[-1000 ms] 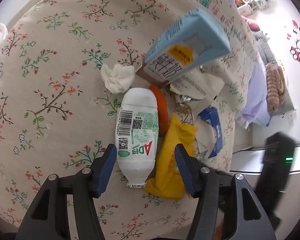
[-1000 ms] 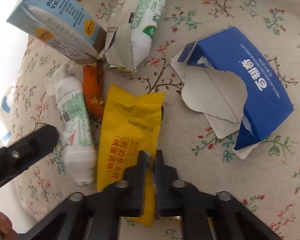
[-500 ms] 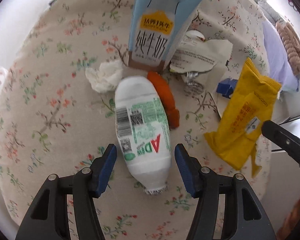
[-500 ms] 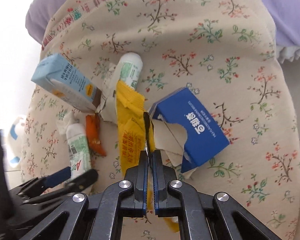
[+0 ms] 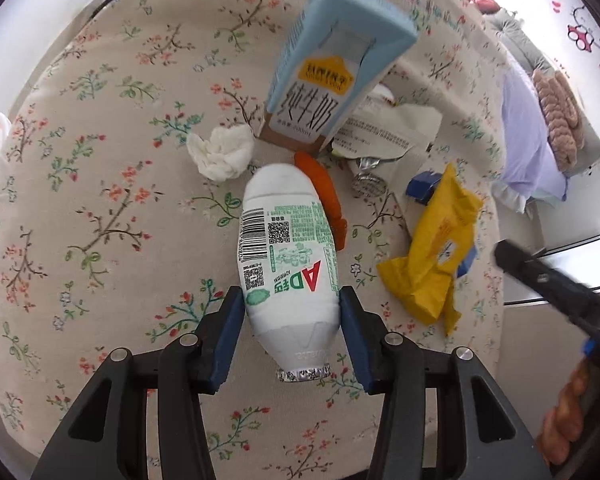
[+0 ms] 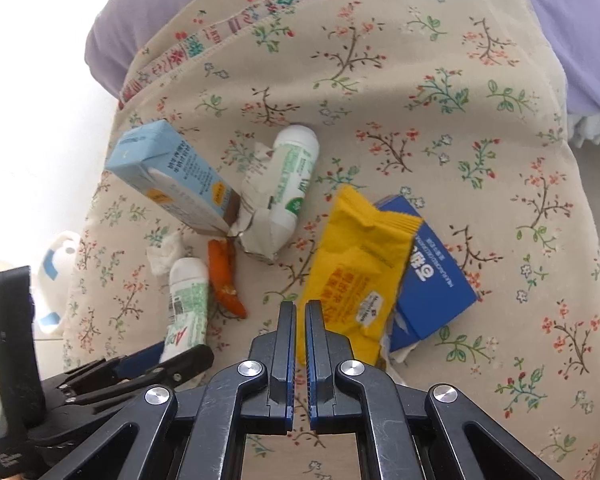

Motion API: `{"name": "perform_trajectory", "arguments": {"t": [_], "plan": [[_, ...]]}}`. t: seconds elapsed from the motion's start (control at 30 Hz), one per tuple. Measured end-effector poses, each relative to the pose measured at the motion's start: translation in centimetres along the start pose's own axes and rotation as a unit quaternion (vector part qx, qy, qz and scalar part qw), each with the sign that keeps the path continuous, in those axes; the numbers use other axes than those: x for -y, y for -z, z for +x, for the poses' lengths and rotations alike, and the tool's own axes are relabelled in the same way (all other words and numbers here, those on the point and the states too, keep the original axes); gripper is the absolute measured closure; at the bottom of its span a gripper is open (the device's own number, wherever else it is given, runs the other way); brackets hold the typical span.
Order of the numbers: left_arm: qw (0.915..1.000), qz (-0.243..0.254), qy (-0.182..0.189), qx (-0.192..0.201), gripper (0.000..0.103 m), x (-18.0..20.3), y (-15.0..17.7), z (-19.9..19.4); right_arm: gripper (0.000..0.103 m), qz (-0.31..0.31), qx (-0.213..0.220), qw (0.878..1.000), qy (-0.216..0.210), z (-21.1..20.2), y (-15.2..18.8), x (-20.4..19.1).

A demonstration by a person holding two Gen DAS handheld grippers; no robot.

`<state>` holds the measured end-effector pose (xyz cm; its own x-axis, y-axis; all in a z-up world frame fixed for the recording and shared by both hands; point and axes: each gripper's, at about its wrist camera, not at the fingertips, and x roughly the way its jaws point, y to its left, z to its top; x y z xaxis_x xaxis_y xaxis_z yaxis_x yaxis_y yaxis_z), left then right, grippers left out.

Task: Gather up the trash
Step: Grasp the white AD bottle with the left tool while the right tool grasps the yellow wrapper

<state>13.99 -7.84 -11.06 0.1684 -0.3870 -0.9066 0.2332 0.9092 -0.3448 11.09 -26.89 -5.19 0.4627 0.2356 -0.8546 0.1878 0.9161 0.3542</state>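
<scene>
Trash lies on a floral cloth (image 5: pixel 100 184). My left gripper (image 5: pixel 292 312) has its jaws around the lower body of a white bottle with a green label (image 5: pixel 286 256), pads at its sides; the bottle lies on the cloth and also shows in the right wrist view (image 6: pixel 186 304). My right gripper (image 6: pixel 300 308) has its jaws nearly together with a thin empty gap. The yellow wrapper (image 6: pixel 356 276) lies just to its right, on a torn blue box (image 6: pixel 432 280), and also shows in the left wrist view (image 5: pixel 432 256).
A light-blue milk carton (image 5: pixel 332 76) leans over an orange peel (image 5: pixel 324 196), a white tissue (image 5: pixel 222 152) and grey torn packaging (image 5: pixel 380 136). A second white bottle (image 6: pixel 292 176) lies beyond. Purple bedding (image 6: pixel 572 20) borders the cloth.
My right gripper lifted the yellow wrapper, then let it go; it now lies on the blue box. My left gripper moved forward so its jaws are around the white bottle.
</scene>
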Motion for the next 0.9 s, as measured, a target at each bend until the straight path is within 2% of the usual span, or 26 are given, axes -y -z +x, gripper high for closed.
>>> {"name": "perform_trajectory", "arguments": {"t": [0.1, 0.17, 0.2, 0.23, 0.3, 0.4, 0.5, 0.57, 0.6, 0.63, 0.73, 0.9], "plan": [[0.9999, -0.007, 0.008, 0.004, 0.053, -0.4, -0.2, -1.4, 0.096, 0.015, -0.024, 1.000, 0.001, 0.8, 0.2, 1.0], [0.9998, -0.012, 0.016, 0.006, 0.053, -1.1, -0.2, -2.2, 0.066, 0.049, -0.043, 0.998, 0.018, 1.8, 0.4, 2.4], [0.9997, -0.014, 0.018, 0.007, 0.053, -1.2, -0.3, -2.5, 0.042, 0.064, -0.050, 0.996, 0.027, 2.3, 0.5, 3.1], [0.9996, -0.016, 0.021, 0.007, 0.053, -1.4, -0.4, -2.8, 0.033, 0.077, -0.052, 0.995, 0.032, 2.5, 0.6, 3.7], [0.9995, -0.019, 0.025, 0.008, 0.053, -1.9, -0.3, -3.4, 0.033, 0.098, -0.050, 0.994, 0.023, 2.8, 0.7, 4.4], [0.9991, -0.022, 0.035, 0.011, 0.053, -2.3, -0.2, -4.2, 0.035, 0.105, -0.069, 0.992, 0.012, 4.0, 1.1, 4.4], [0.9988, -0.019, 0.041, 0.018, 0.053, -3.1, 0.1, -5.6, 0.052, 0.102, -0.087, 0.991, 0.028, 5.2, 1.6, 3.7], [0.9986, -0.021, 0.043, 0.022, 0.053, -3.3, 0.0, -5.9, 0.070, 0.107, -0.094, 0.989, 0.030, 5.9, 1.9, 3.4], [0.9985, -0.024, 0.045, 0.022, 0.053, -3.4, 0.0, -6.1, 0.084, 0.108, -0.096, 0.989, 0.031, 6.3, 1.9, 3.4], [0.9984, -0.026, 0.046, 0.022, 0.053, -3.6, 0.0, -6.2, 0.090, 0.108, -0.097, 0.989, 0.032, 6.6, 2.0, 3.3], [0.9974, -0.038, 0.057, 0.023, 0.053, -4.3, -0.3, -6.9, 0.099, 0.101, -0.084, 0.991, 0.028, 6.2, 2.0, 2.9], [0.9951, -0.050, 0.075, 0.040, 0.053, -5.7, -0.7, -9.0, 0.100, 0.078, -0.039, 0.996, -0.024, 2.6, 1.6, 0.6]]}}
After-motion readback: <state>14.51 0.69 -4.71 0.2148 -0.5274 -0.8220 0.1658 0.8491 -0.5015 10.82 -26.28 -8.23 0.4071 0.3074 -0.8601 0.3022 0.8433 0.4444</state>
